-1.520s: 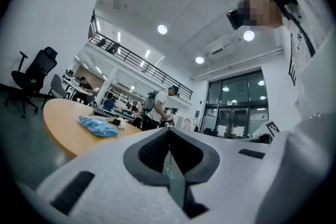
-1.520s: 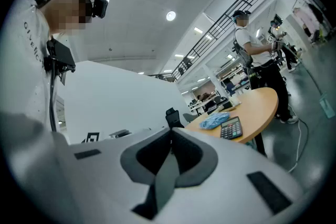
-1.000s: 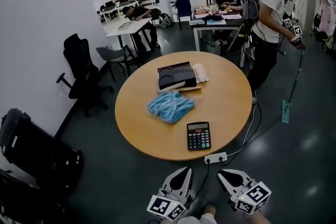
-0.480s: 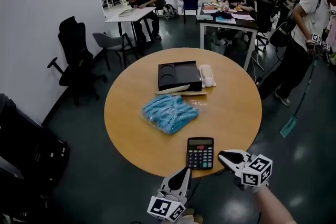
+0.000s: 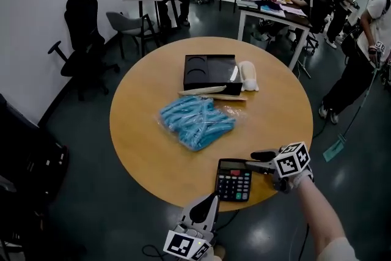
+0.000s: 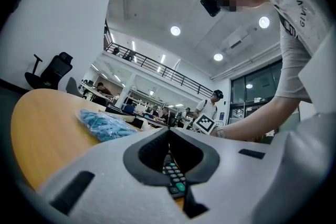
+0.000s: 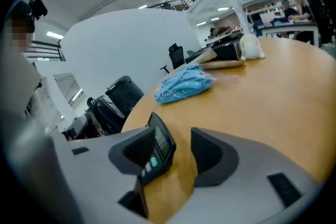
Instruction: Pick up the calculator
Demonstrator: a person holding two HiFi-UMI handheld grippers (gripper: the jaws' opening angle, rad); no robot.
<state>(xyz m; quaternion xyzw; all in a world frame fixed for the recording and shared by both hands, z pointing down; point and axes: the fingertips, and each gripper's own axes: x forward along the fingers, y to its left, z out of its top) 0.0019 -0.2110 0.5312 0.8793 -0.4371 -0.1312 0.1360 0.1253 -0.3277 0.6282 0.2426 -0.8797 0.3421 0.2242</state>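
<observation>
Right hand-held gripper (image 5: 252,162), opening, astride calculator (image 5: 233,181)

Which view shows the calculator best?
Head view: the whole calculator, keys up, lies at the table's near edge. The right gripper view shows only its display end between the right gripper's opening fingers, not gripped. The left gripper view shows a strip of keys past the left gripper's closed fingers.

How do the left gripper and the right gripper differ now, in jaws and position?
The jaws of the left gripper are together and empty; those of the right gripper are opening, with the top end of the calculator between them, not gripped. The left gripper is at the table edge, by the calculator's bottom end; the right gripper is over the tabletop. Both point towards the calculator.
</observation>
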